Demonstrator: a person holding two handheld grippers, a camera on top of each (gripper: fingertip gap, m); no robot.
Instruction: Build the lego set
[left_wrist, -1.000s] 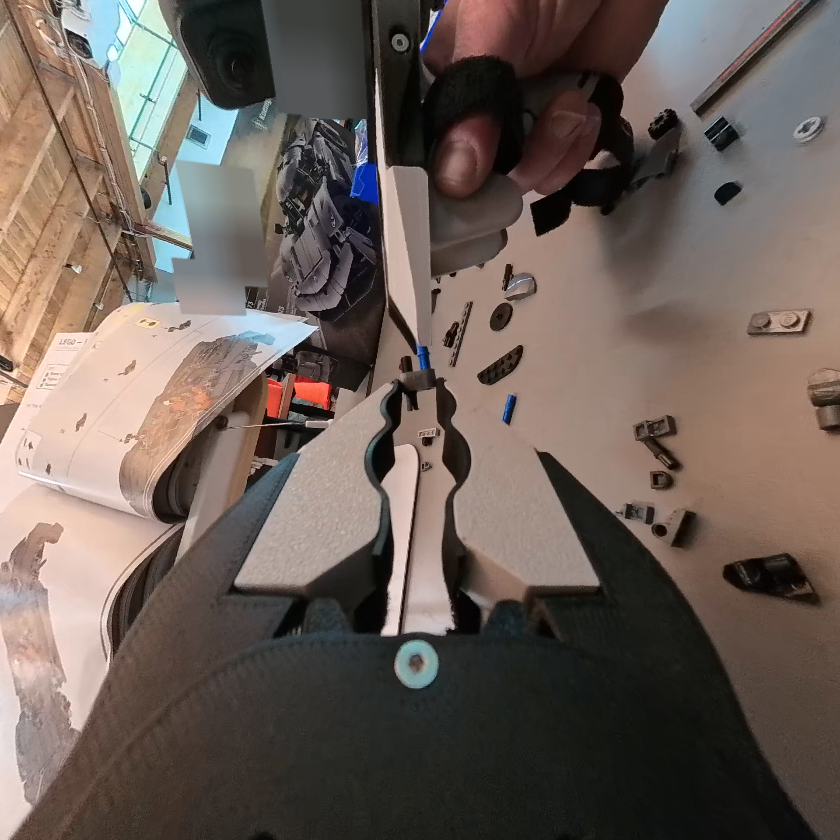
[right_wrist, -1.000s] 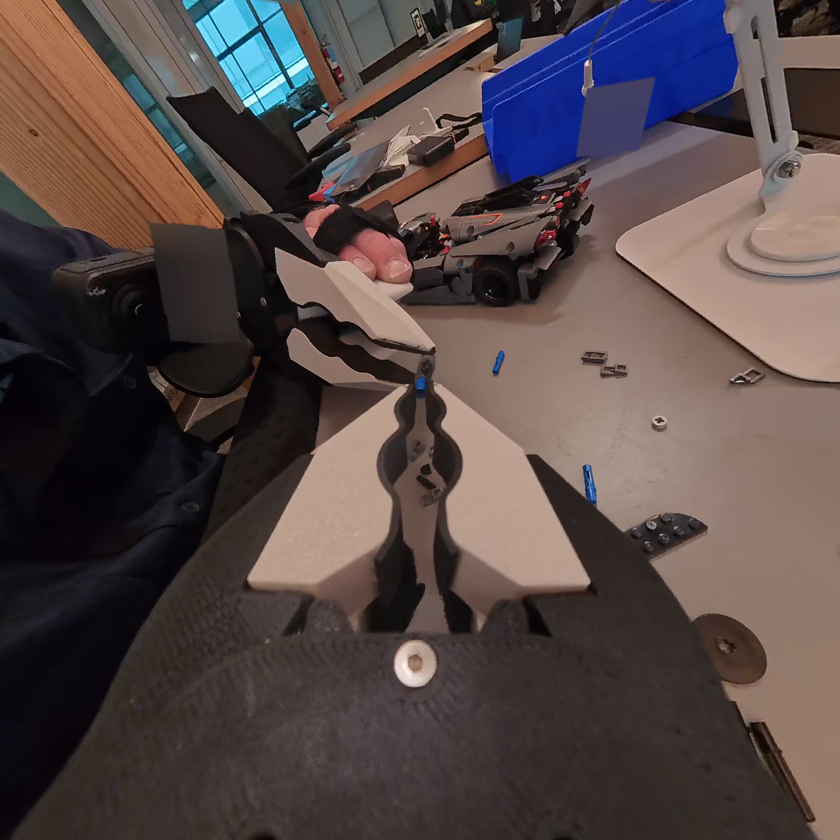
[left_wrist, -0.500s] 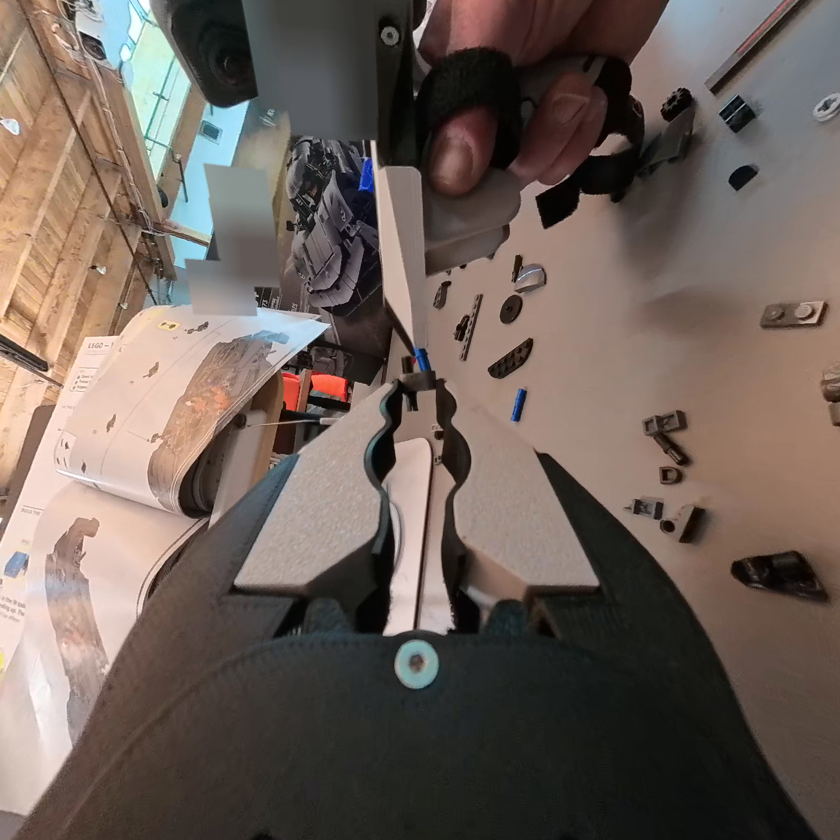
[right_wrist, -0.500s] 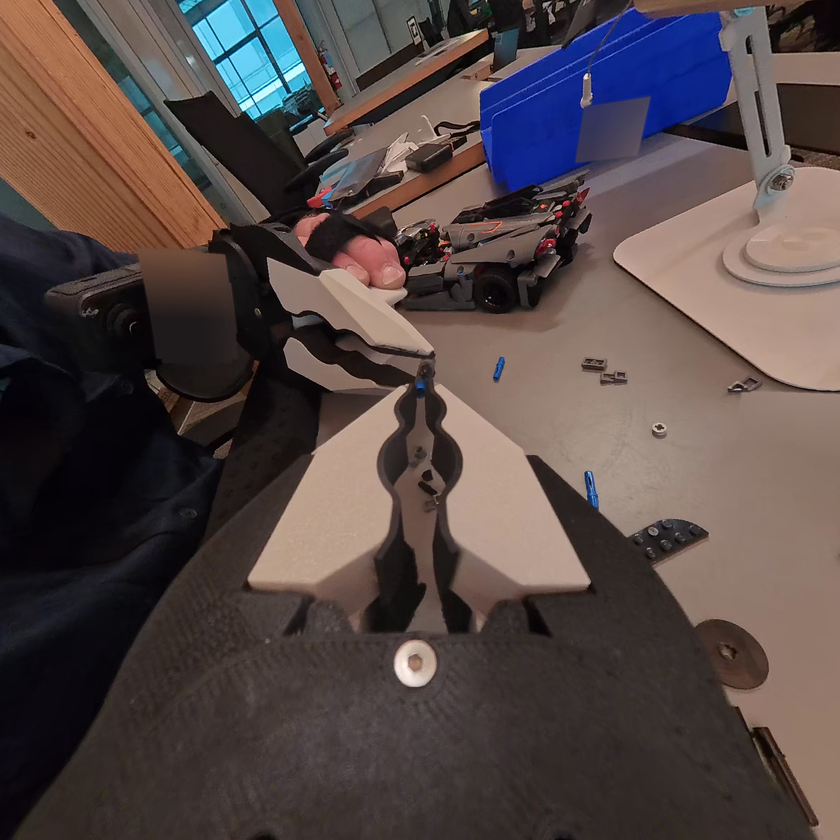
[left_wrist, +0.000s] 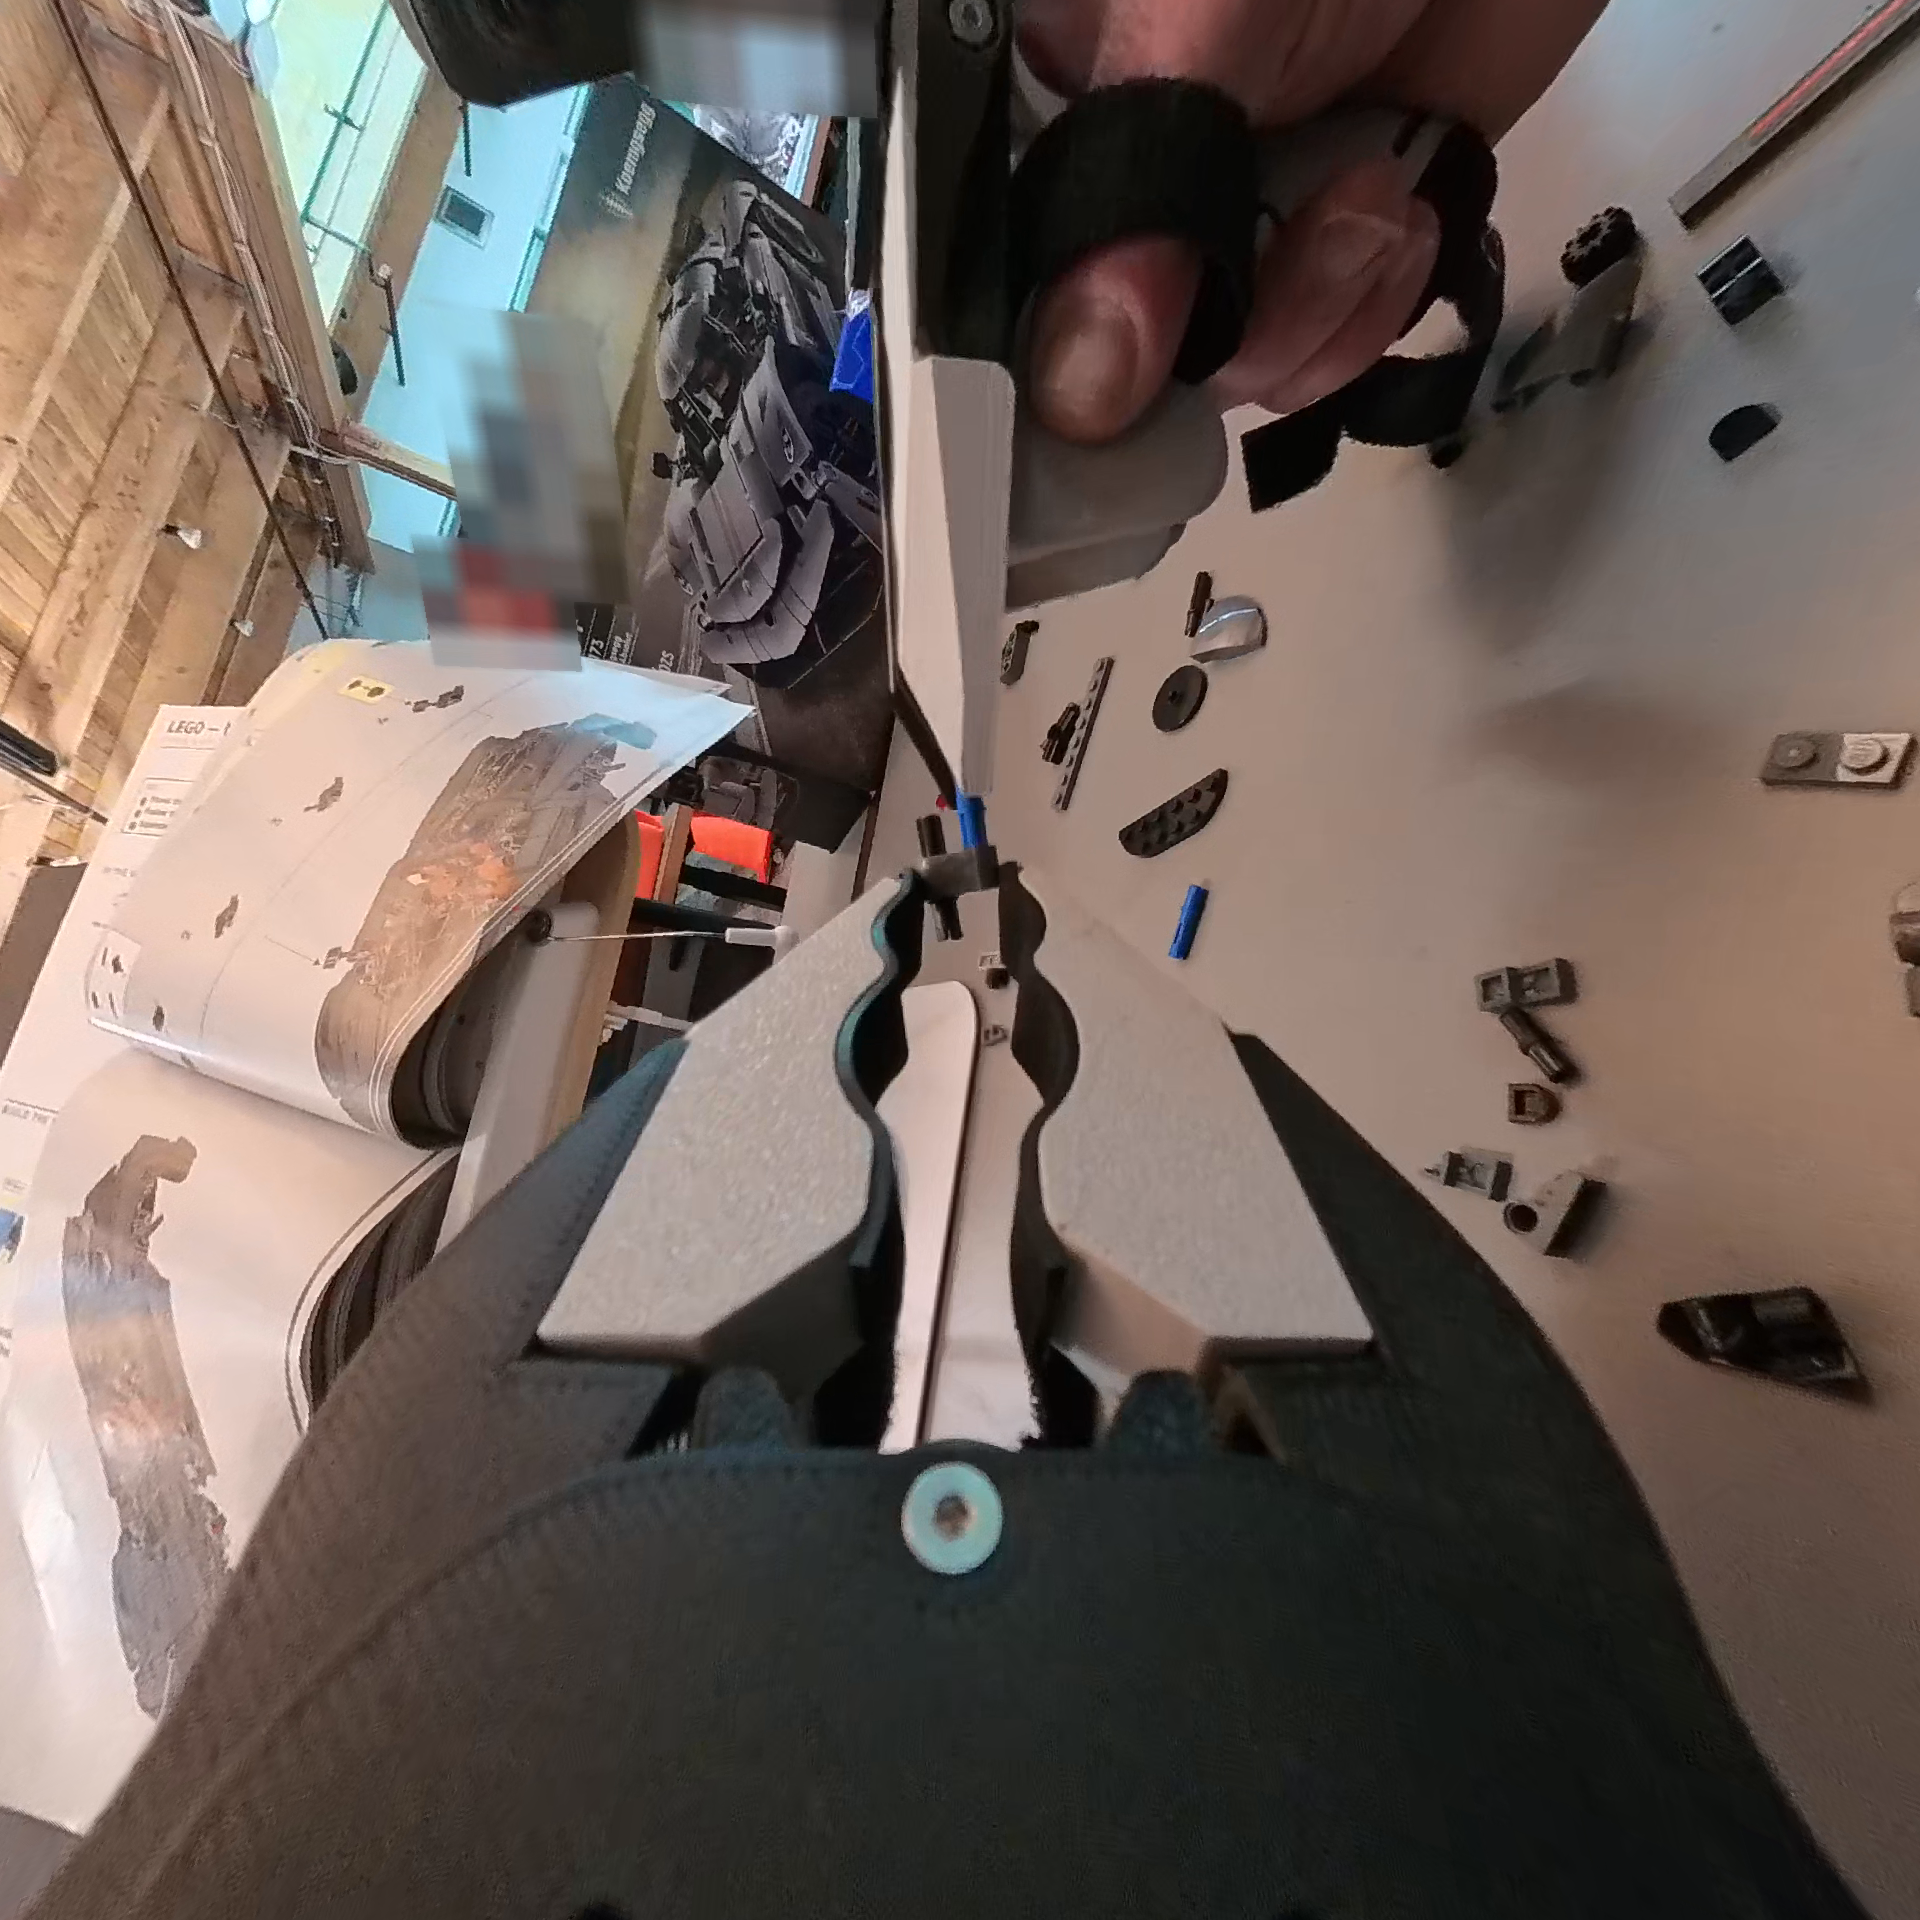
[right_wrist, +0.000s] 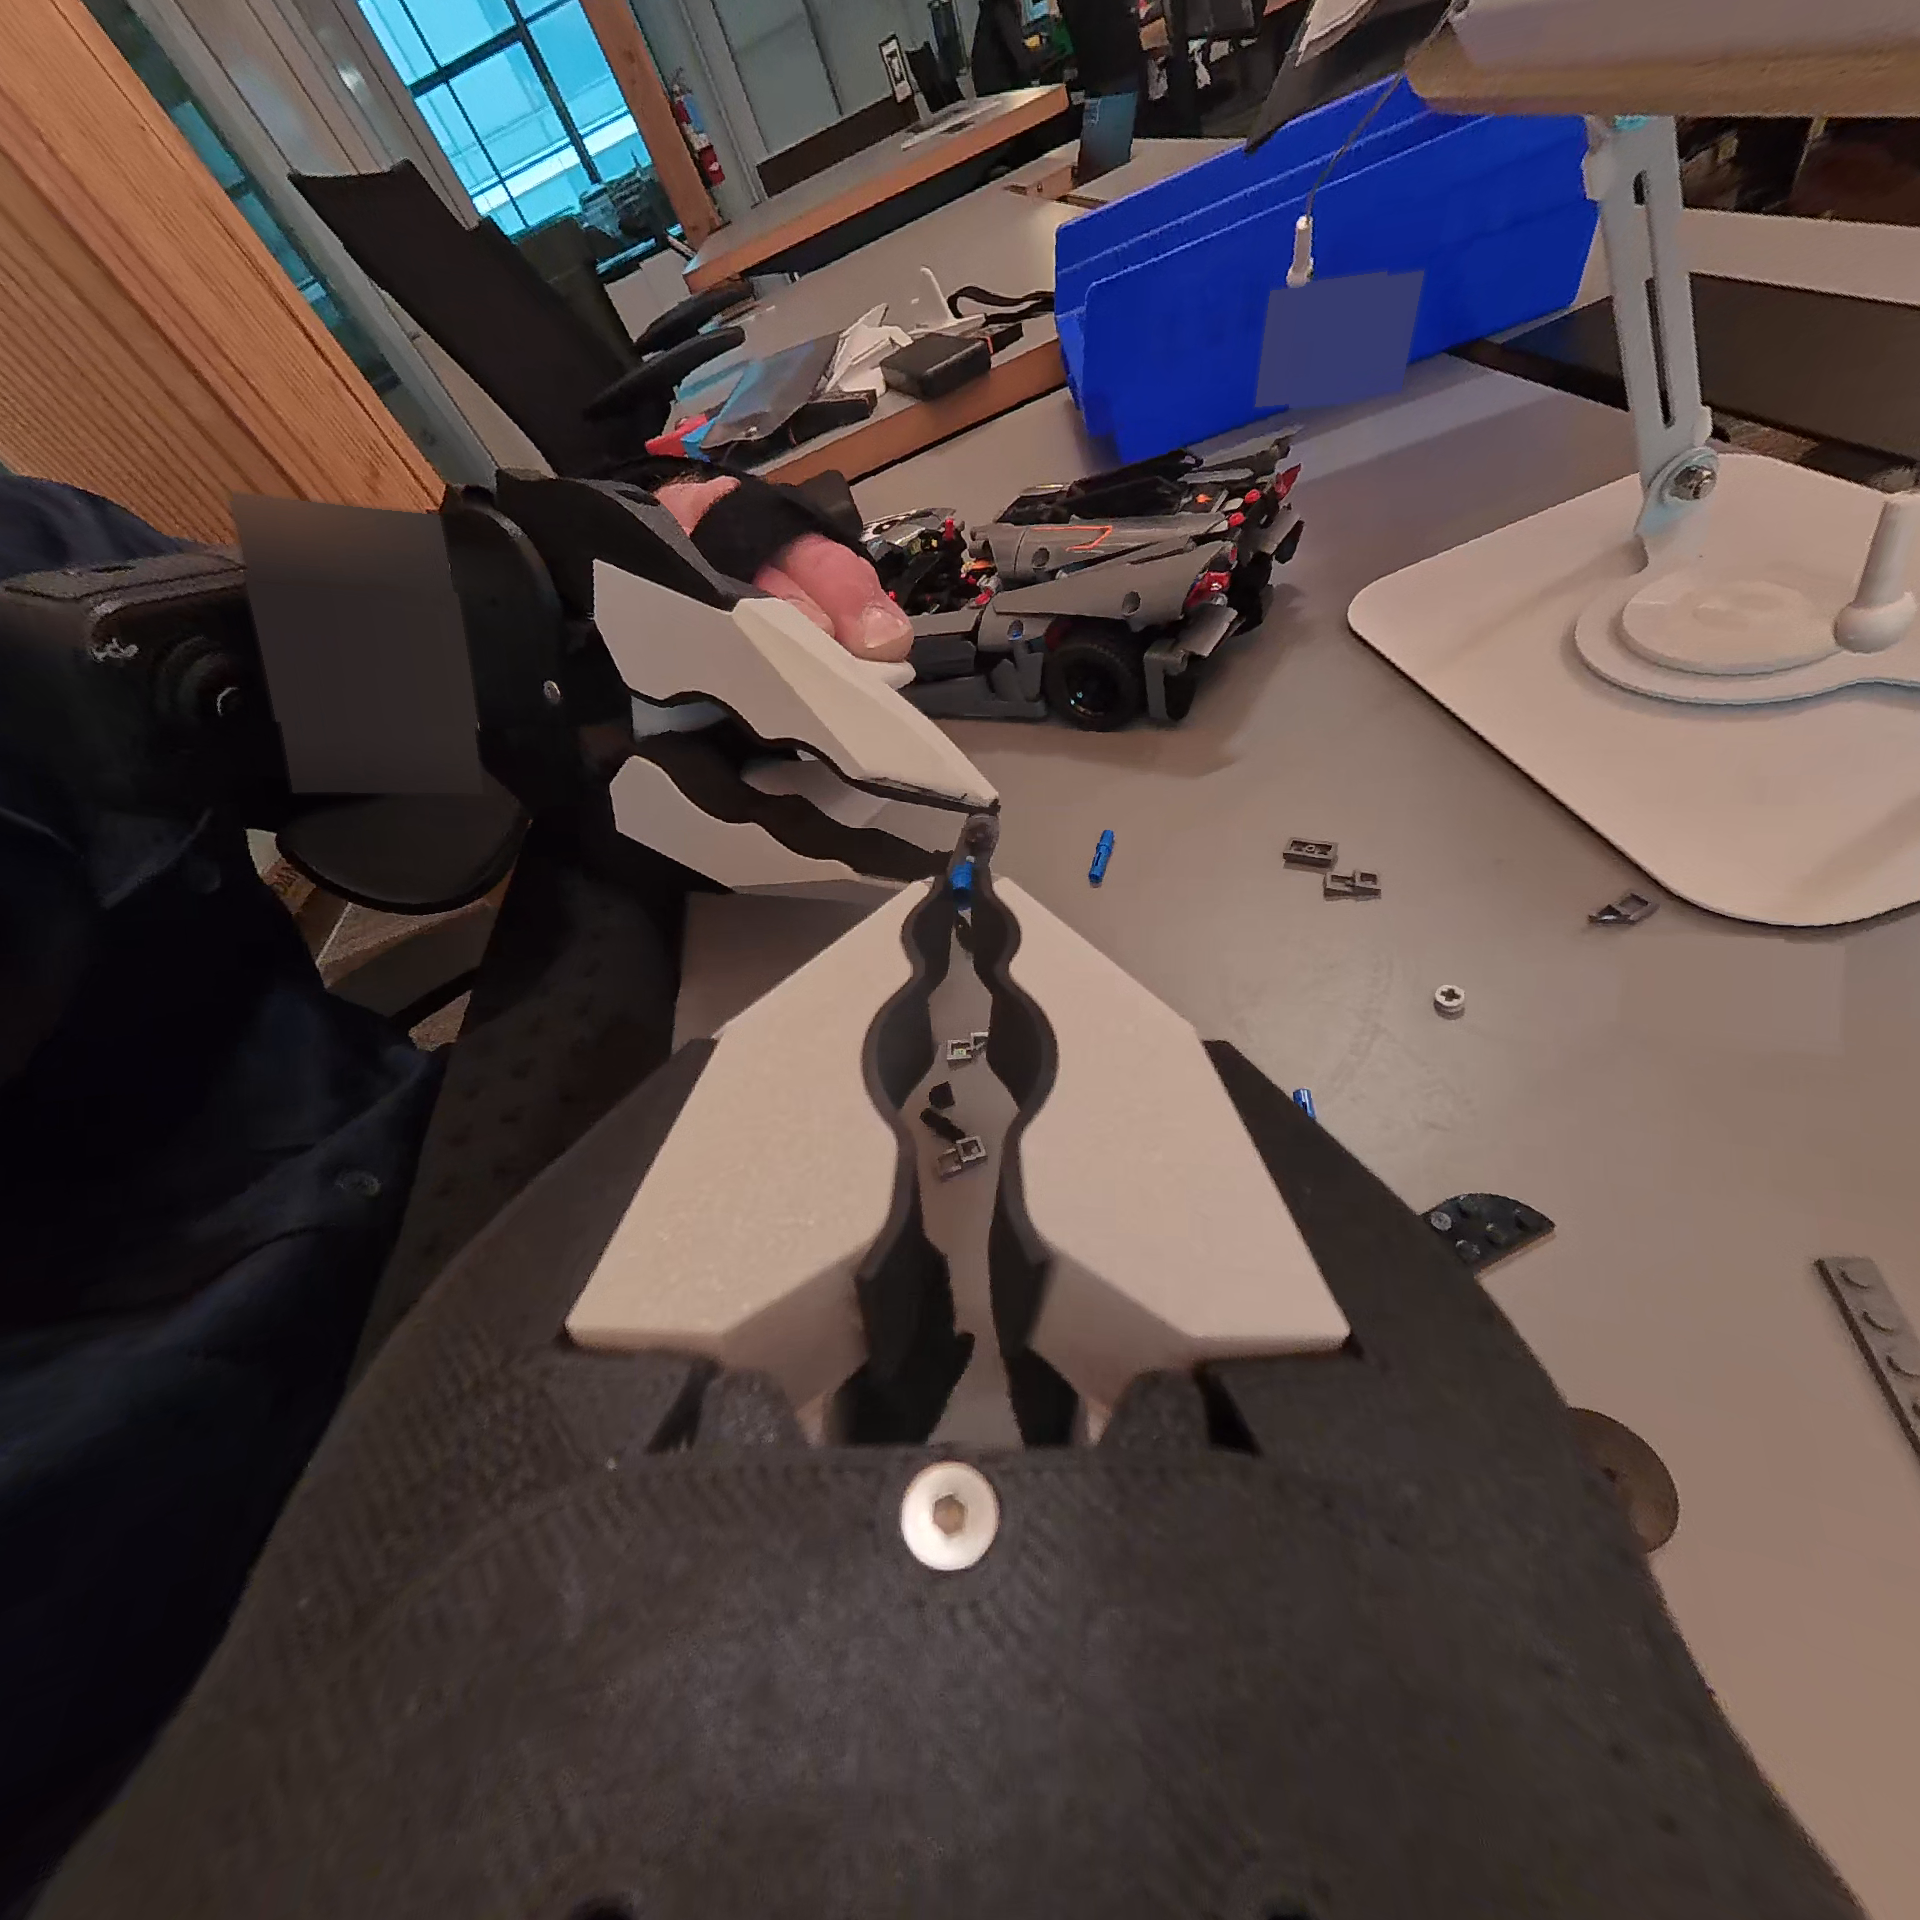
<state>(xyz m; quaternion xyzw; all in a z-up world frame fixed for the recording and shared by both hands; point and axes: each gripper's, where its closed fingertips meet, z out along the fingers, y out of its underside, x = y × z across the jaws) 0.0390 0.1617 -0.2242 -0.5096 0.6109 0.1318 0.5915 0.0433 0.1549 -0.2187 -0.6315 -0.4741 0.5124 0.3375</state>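
Pinching a small grey Lego piece (left_wrist: 961, 868) at its tips, the left gripper (left_wrist: 956, 883) is closed on it above the grey table (left_wrist: 1558, 810), and the right gripper (right_wrist: 961, 888) is closed on a blue pin (right_wrist: 960, 883) whose end meets that piece. Only the left wrist view shows the open instruction booklet (left_wrist: 343, 894), the box with the car picture (left_wrist: 748, 436) behind it, a loose blue pin (left_wrist: 1187, 921), a black curved plate (left_wrist: 1174, 828) and scattered grey parts on the right; the person's hand (left_wrist: 1195, 239) on the right gripper is cut off at the top edge. Only the right wrist view shows the built grey Lego car (right_wrist: 1091, 603), the blue bin (right_wrist: 1320, 291) and the white stand base (right_wrist: 1662, 675) beyond it. Whether the pin is seated in the grey piece is too small to tell, and each gripper's black body hides the table nearest the camera.
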